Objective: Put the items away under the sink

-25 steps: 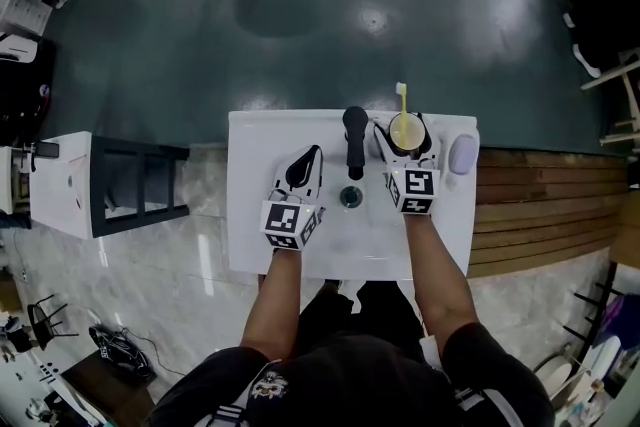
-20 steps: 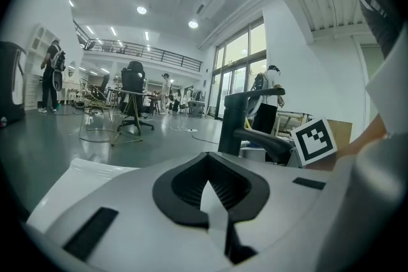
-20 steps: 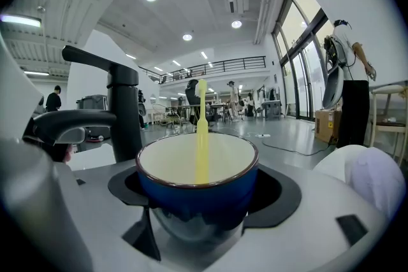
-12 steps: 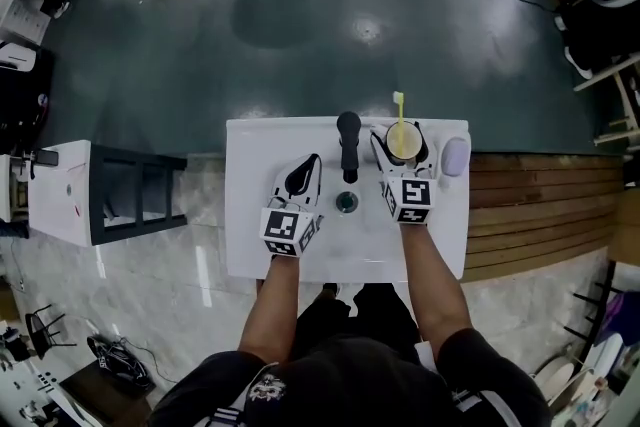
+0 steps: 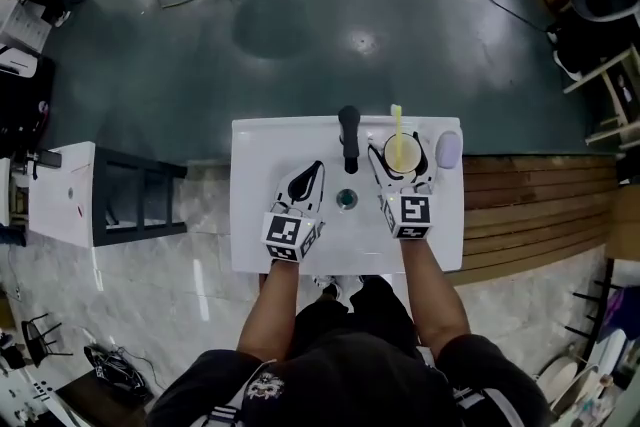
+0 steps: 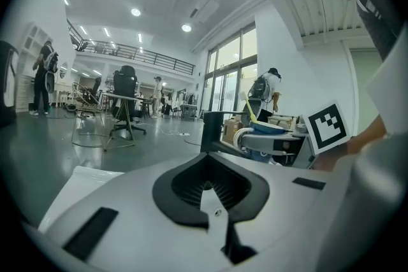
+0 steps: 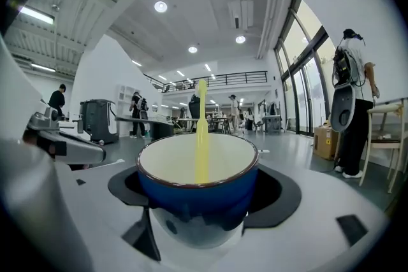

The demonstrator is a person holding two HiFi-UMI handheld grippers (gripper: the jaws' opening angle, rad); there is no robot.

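Blue mug [image 7: 197,200], yellow toothbrush [image 7: 201,137] standing in it, sits clamped between the wide-spread jaws of the right gripper [image 5: 402,151], above the back right of the white washbasin [image 5: 258,220]. Left gripper [image 5: 313,172] has its jaws together, empty, beside the drain [image 5: 347,200]. Black faucet [image 5: 348,135] rises beyond, between them.

The white sink [image 5: 262,147] has a black tap [image 5: 348,129] standing at the middle of its far edge. A round drain [image 5: 347,200] sits in its centre. A pale oval thing [image 5: 448,150] lies at the far right corner.
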